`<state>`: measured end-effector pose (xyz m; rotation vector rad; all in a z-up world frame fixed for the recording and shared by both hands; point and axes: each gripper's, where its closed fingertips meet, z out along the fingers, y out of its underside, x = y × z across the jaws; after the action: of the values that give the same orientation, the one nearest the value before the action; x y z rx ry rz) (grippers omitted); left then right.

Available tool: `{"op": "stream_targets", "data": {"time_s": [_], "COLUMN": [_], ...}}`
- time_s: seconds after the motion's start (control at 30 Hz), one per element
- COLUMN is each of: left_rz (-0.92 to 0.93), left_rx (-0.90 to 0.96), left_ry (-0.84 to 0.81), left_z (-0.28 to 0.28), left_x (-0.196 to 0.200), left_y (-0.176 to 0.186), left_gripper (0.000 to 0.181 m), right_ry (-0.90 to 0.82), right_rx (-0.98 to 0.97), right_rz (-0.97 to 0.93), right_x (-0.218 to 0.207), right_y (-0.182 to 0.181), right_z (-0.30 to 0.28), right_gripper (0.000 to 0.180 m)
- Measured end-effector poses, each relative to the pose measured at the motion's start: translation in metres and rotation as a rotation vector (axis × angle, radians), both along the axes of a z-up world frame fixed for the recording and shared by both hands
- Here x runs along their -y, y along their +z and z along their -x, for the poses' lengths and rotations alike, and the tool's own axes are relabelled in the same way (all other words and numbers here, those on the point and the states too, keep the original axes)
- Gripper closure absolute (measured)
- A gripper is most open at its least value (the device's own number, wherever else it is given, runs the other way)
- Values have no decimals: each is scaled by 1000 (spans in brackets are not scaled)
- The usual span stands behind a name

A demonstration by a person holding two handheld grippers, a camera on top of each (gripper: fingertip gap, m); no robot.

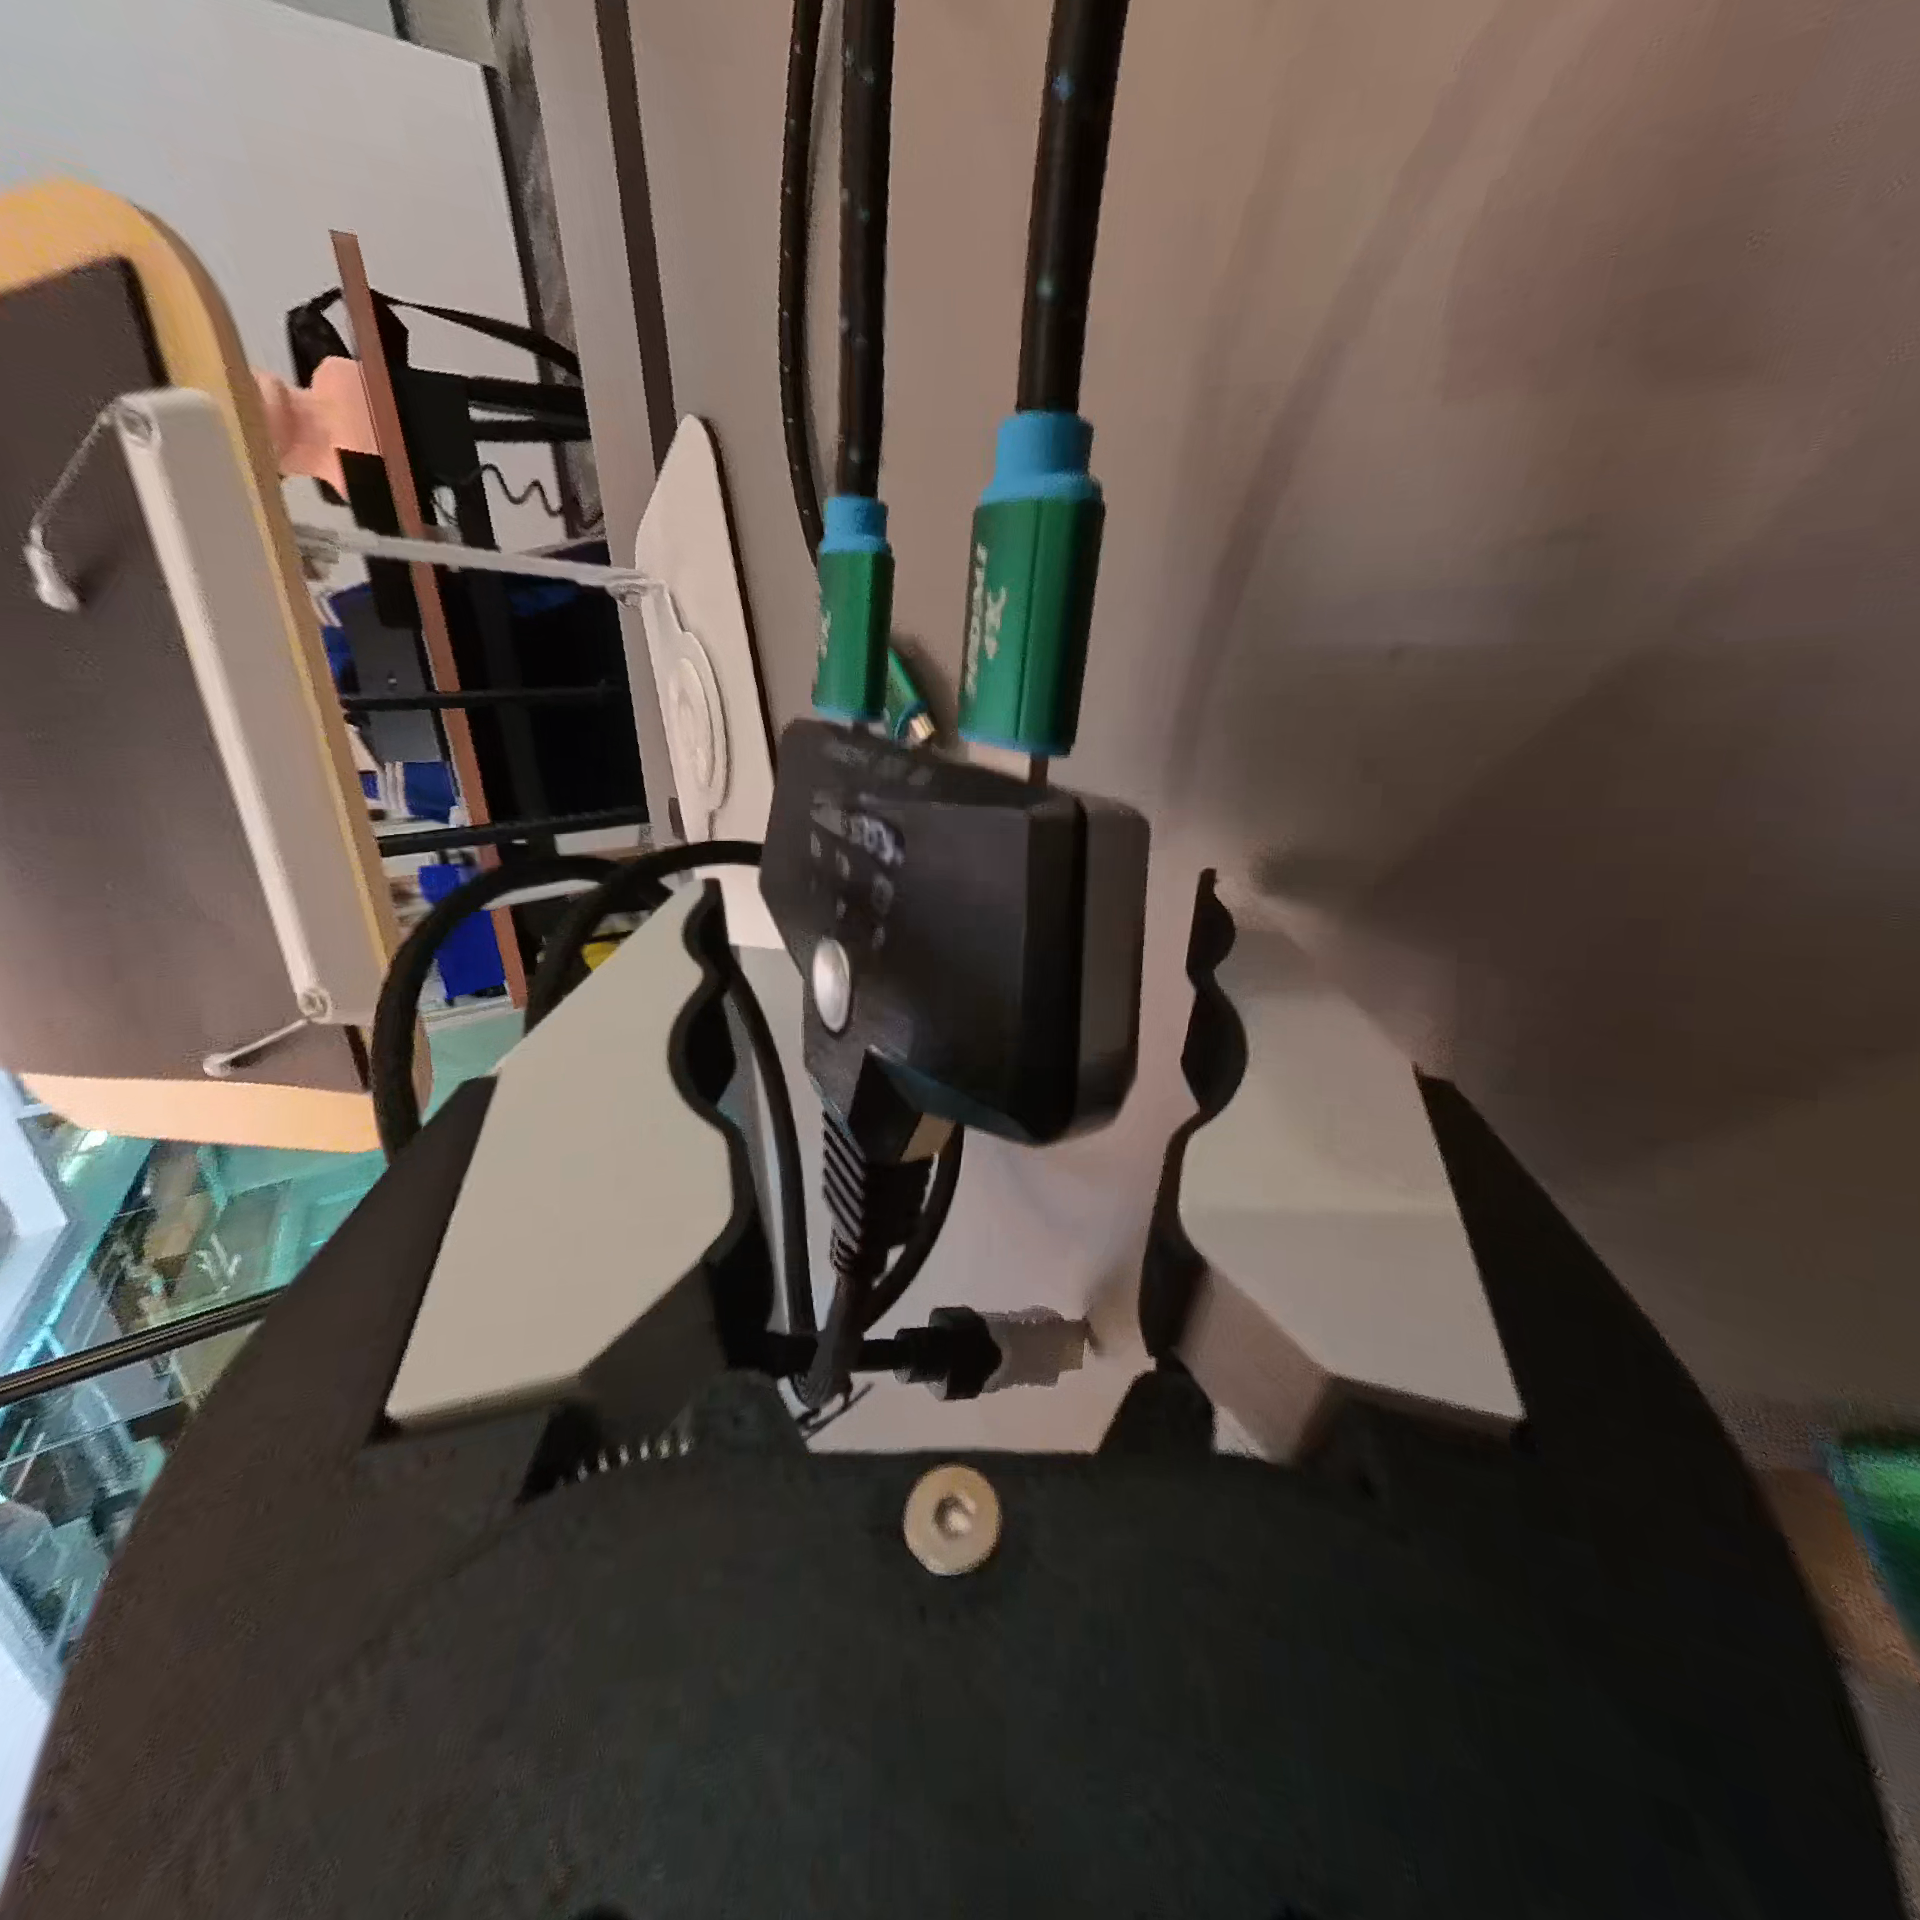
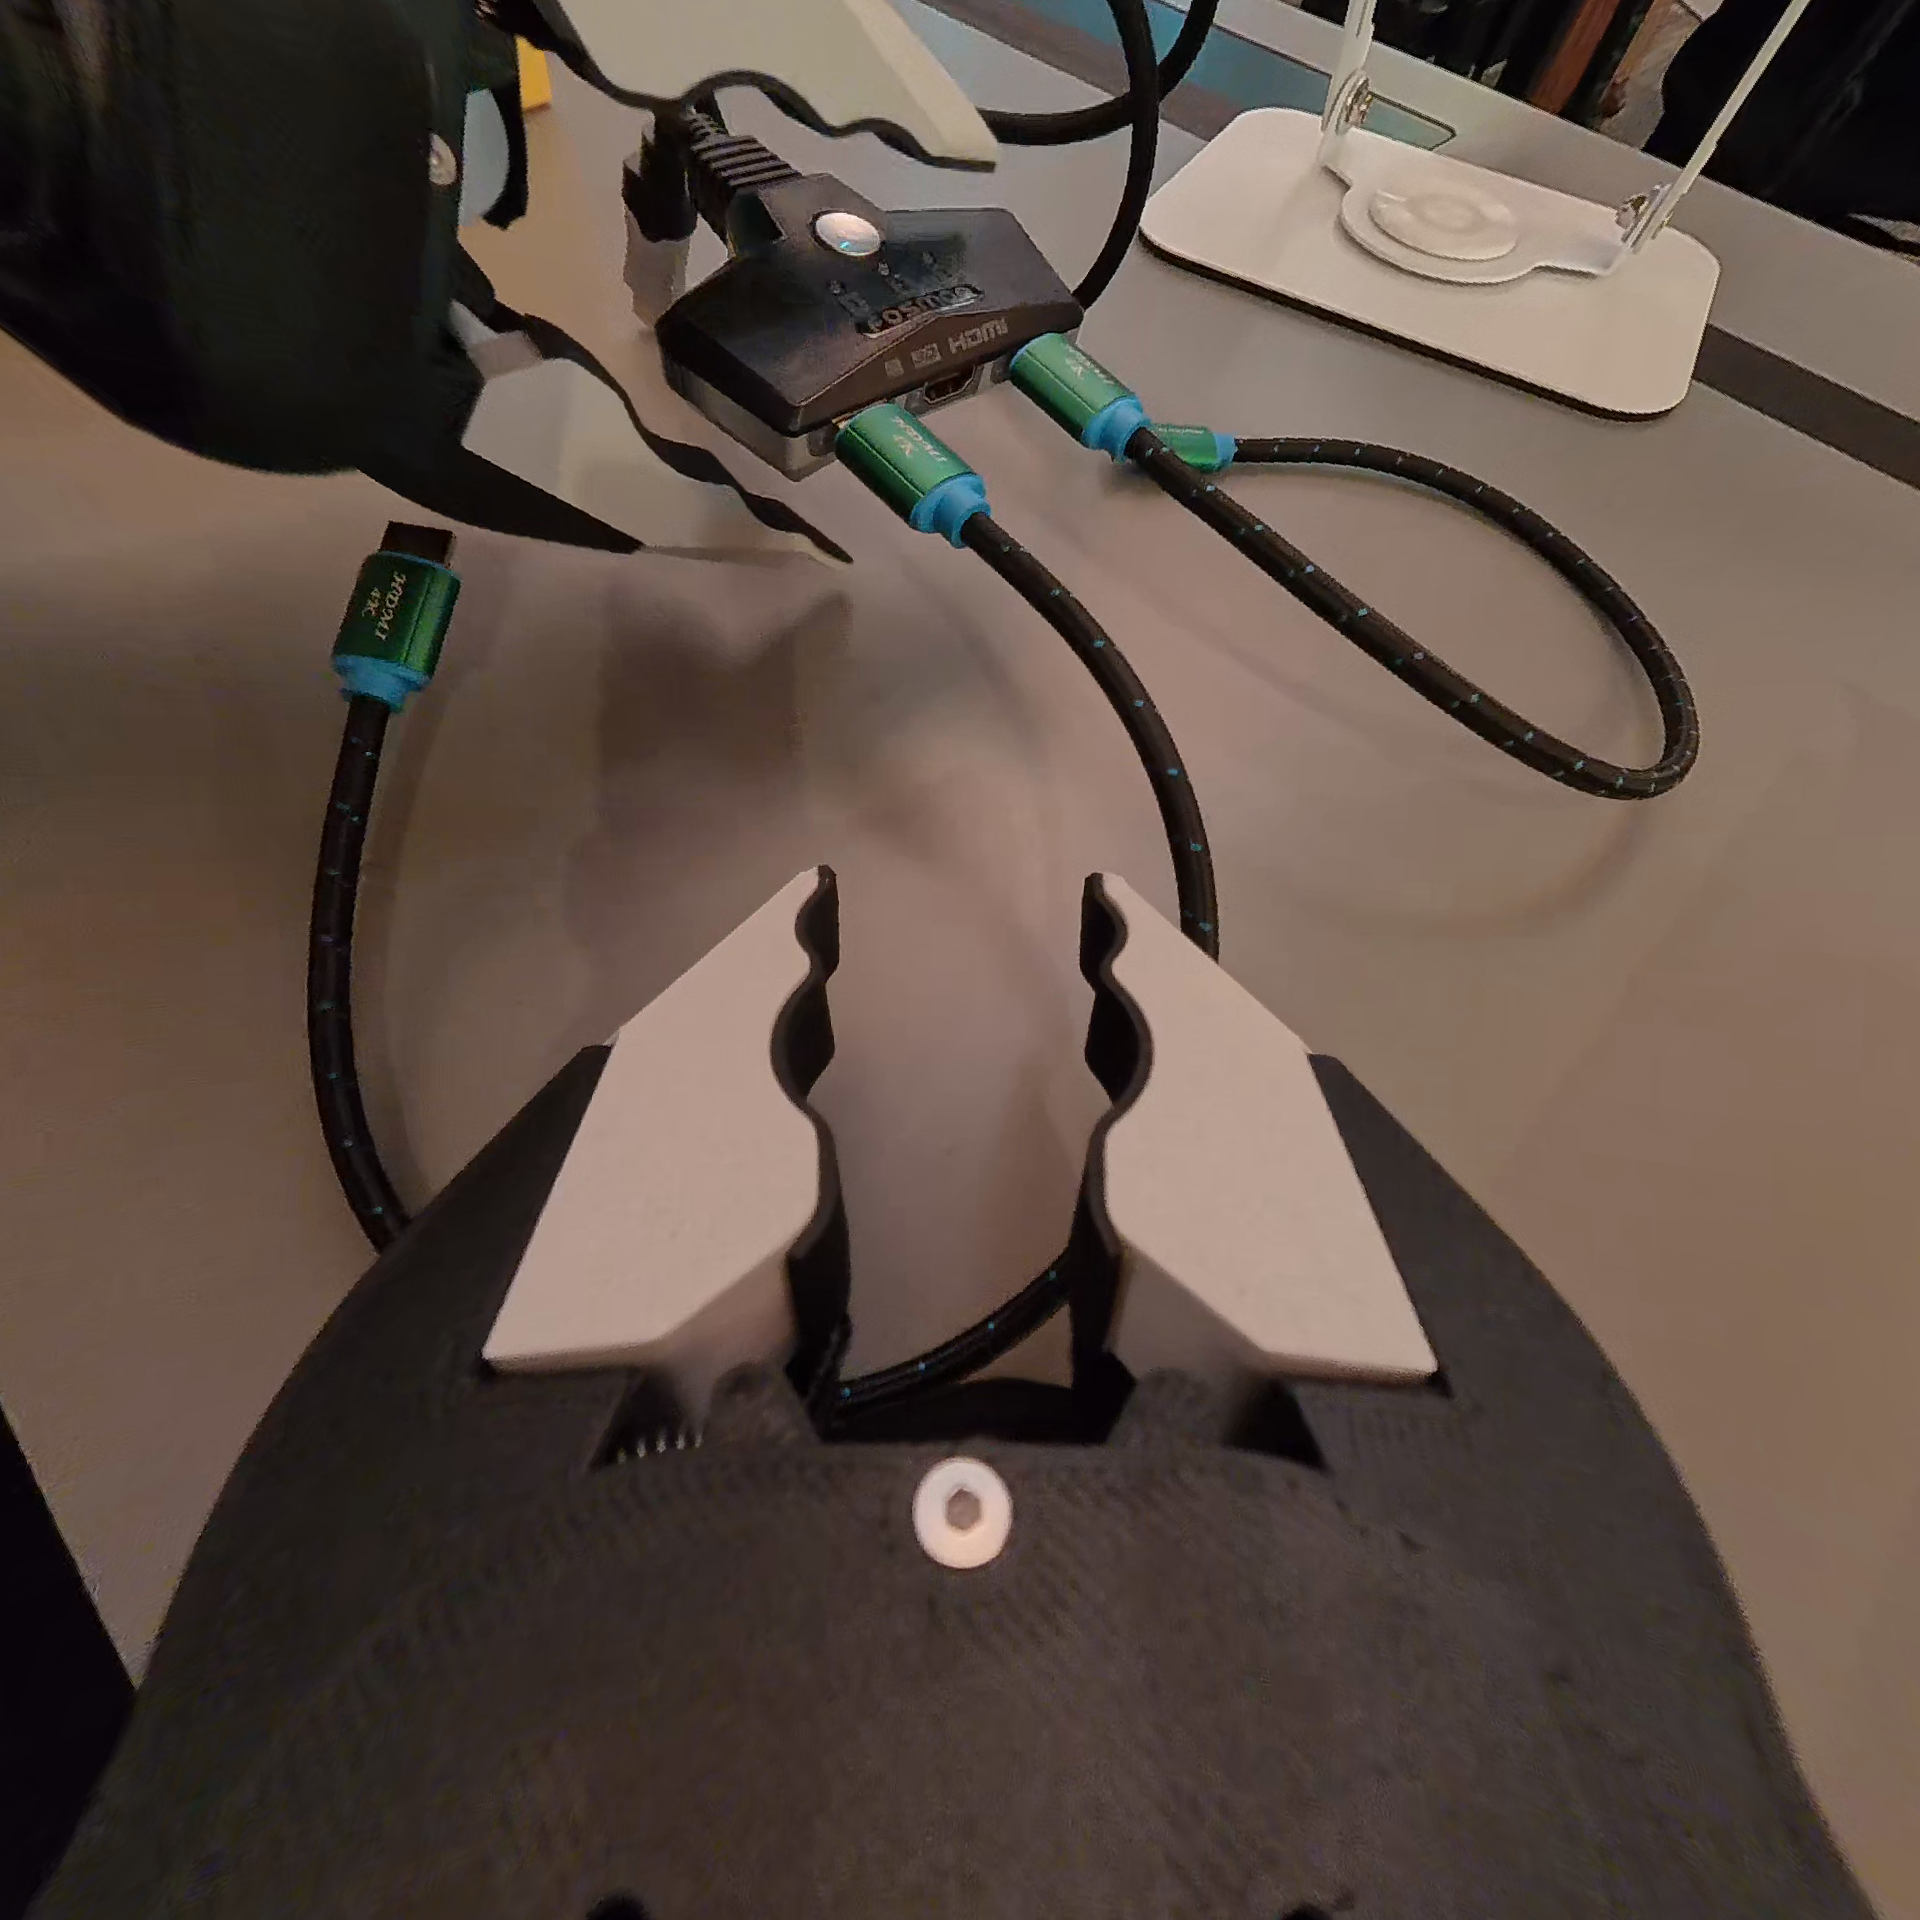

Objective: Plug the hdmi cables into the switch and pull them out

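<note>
Right now the black switch [image 2: 873, 312] lies flat on the grey table [image 2: 1351, 1039], and everything else sits around it. Two green plugs are seated in its near face: one [image 2: 909, 457] at the left port and one [image 2: 1070, 390] at the right port, with the middle port between them open. Each plug ends a black braided cable [image 2: 1143, 727] that curves away from the switch over the table. A third green plug [image 2: 395, 613] lies loose on the table, left of the switch and apart from it, its metal tip pointing toward the switch. A thick black lead [image 2: 727, 156] leaves the far side of the switch.

The left gripper [image 1: 956, 935] has its fingers spread wide on either side of the switch, and whether either finger touches it I cannot tell. The right gripper [image 2: 956, 904] hovers well short of the switch, its fingers parted with nothing between them; a cable passes beneath its base. A white stand base [image 2: 1455, 270] rests on the table to the right of the switch
</note>
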<state>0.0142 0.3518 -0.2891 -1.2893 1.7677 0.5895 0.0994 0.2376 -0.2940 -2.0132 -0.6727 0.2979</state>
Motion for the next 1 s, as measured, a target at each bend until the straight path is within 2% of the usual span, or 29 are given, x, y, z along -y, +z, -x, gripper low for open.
{"op": "stream_targets", "data": {"time_s": [0.13,0.3,0.37,0.5,0.63,0.73,0.87,1.0], "left_rz": [-42,-112,-106,-128,-167,-189,-216,-245], "left_rx": [-16,-64,-42,16,73,128,185,241], "left_ry": [18,30,33,35,10,-20,-81,-129], "left_z": [-9,-12,-13,-14,-15,-17,-23,-31], "left_x": [-6,-16,-16,-17,-17,-12,0,10], "left_y": [0,-11,-15,-4,15,25,28,29], "left_gripper": [110,147,153,158,162,162,162,162], "right_ry": [6,11,14,36,58,67,98,188], "right_rx": [5,-19,-26,-113,-237,-217,-214,-189], "right_rz": [-1,-14,-28,-91,-230,-311,-278,-249], "right_x": [0,1,1,3,8,8,-2,-8], "right_y": [-1,4,8,32,86,111,109,99], "right_z": [1,3,3,6,2,-11,-17,3], "right_gripper": [135,135,136,136,138,142,136,135]}}
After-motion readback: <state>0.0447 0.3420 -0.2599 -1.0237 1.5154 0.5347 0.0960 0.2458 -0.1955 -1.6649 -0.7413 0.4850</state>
